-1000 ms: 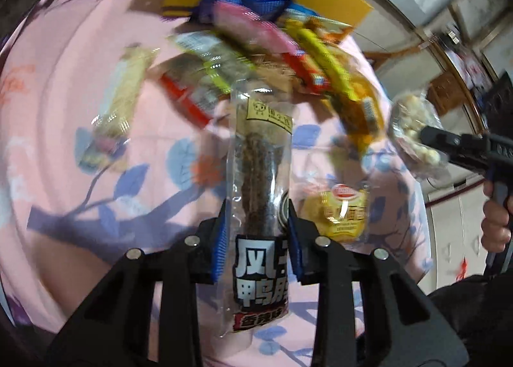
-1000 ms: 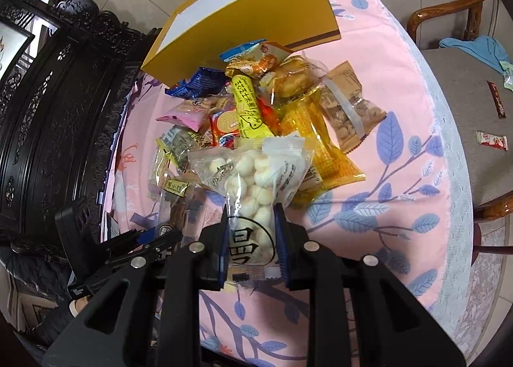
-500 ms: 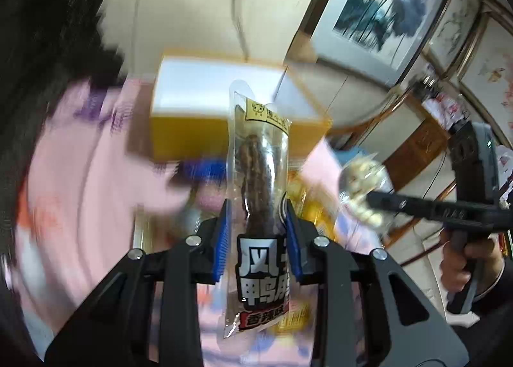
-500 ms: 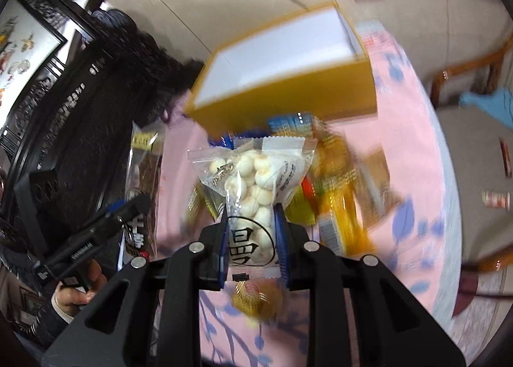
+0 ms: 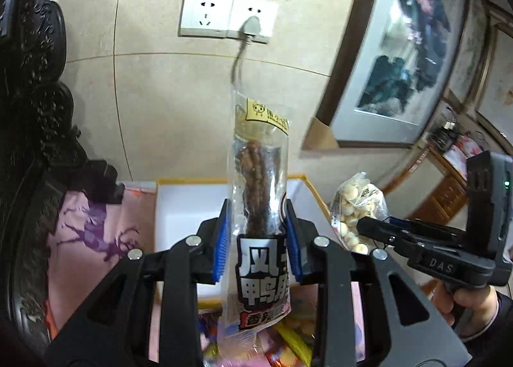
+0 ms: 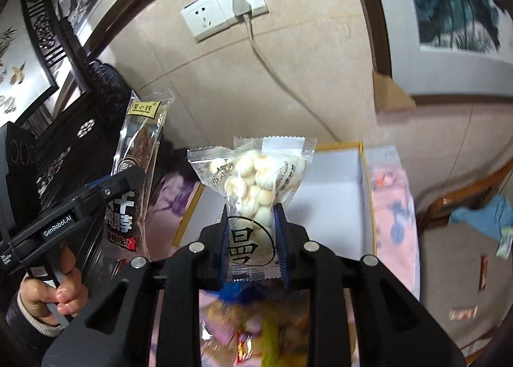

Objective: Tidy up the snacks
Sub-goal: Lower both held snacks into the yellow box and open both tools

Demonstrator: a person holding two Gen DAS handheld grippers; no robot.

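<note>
My left gripper (image 5: 258, 243) is shut on a long clear pack of dark duck-neck sticks (image 5: 259, 193), held upright over the near edge of the yellow box (image 5: 179, 206) with a white inside. My right gripper (image 6: 252, 240) is shut on a clear bag of white round candies (image 6: 256, 181), held upright before the same yellow box (image 6: 333, 193). The right gripper with the candy bag (image 5: 356, 206) shows at the right of the left wrist view. The left gripper with the duck-neck pack (image 6: 138, 174) shows at the left of the right wrist view.
The snack pile (image 6: 256, 331) lies blurred below the grippers on the pink leaf-print tablecloth (image 6: 394, 206). A wall with a socket and plugged cable (image 5: 247, 27) is behind the box. Dark carved furniture (image 5: 35, 110) stands left. A wooden chair with a blue cloth (image 6: 487, 216) is right.
Both grippers have lifted and tilted up from over the snack pile, carrying their packs toward the yellow box. The view now shows the wall instead of the table.
</note>
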